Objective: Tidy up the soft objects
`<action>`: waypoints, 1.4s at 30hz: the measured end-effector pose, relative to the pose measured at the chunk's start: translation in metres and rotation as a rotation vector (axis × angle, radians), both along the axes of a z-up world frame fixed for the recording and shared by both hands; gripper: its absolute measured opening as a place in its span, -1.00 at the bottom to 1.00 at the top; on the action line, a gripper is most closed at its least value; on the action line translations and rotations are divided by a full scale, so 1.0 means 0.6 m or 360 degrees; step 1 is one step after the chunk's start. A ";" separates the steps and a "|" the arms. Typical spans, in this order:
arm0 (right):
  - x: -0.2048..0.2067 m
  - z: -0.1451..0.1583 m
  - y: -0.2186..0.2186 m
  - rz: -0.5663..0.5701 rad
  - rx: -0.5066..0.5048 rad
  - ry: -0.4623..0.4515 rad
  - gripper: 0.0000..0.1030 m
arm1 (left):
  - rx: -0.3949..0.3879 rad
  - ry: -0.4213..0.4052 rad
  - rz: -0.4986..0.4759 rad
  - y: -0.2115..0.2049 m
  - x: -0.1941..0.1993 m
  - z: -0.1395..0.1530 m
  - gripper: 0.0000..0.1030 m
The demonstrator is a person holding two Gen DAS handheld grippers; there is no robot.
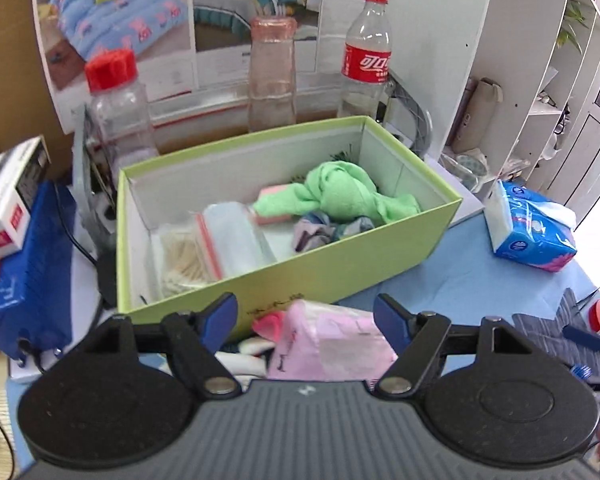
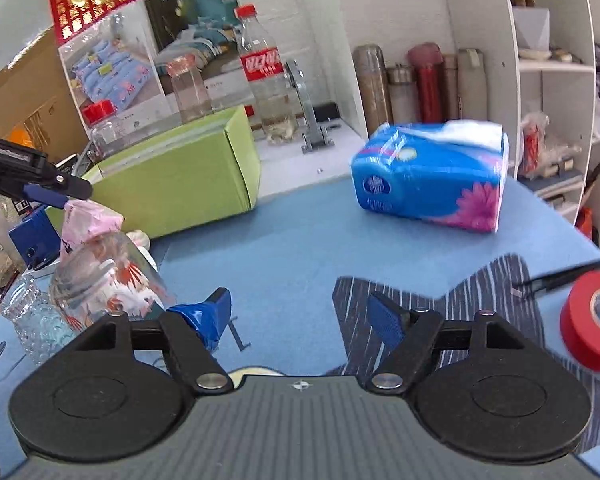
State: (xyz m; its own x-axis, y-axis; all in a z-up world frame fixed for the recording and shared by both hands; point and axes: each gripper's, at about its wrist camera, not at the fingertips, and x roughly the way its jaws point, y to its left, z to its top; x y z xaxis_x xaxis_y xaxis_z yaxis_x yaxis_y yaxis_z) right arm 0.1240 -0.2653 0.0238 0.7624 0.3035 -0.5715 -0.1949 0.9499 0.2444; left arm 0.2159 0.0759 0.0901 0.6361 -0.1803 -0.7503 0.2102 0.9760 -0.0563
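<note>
**Gripper hardware, both hands**

Left gripper [image 1: 306,316] & right gripper [image 2: 300,310]: same build. Ribbed grey body w/ small crosshair mark, two round black discs, black link arms w/ silver rivets, blue fingertip pads [image 2: 386,318]. Right's left pad wrapped in glossy blue tape.

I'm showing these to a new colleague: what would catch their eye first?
The lime-green box mid-table, open, with a knotted green cloth inside. Just before it, the left hand-held gripper straddles a pink soft pack, jaws apart. To the right, a bright blue tissue pack lies on the blue tablecloth.
</note>
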 end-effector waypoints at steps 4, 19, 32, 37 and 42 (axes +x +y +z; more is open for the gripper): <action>0.019 0.040 0.016 0.0116 -0.0063 -0.0092 0.20 | -0.0048 0.0011 0.0103 0.057 -0.021 -0.007 0.50; 0.135 0.131 0.353 0.0976 -0.0590 -0.0154 0.22 | -0.0212 0.0097 0.0433 0.250 -0.111 -0.086 0.52; 0.147 0.154 0.296 0.0679 -0.0621 -0.0181 0.22 | -0.0395 0.0059 0.0009 0.186 -0.075 -0.046 0.65; 0.123 0.152 0.176 0.0417 -0.0453 -0.0184 0.23 | -0.0171 0.0019 -0.0213 0.063 -0.037 -0.024 0.86; 0.086 0.117 0.090 0.0288 -0.0272 -0.0109 0.24 | 0.0049 0.0118 -0.0268 -0.019 0.005 -0.043 0.86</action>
State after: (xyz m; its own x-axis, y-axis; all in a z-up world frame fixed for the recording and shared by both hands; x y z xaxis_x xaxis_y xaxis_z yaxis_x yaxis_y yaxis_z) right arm 0.1757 -0.2113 0.0940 0.7432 0.3421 -0.5750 -0.3761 0.9244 0.0638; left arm 0.2191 0.0644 0.0643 0.5416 -0.2560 -0.8007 0.3672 0.9289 -0.0485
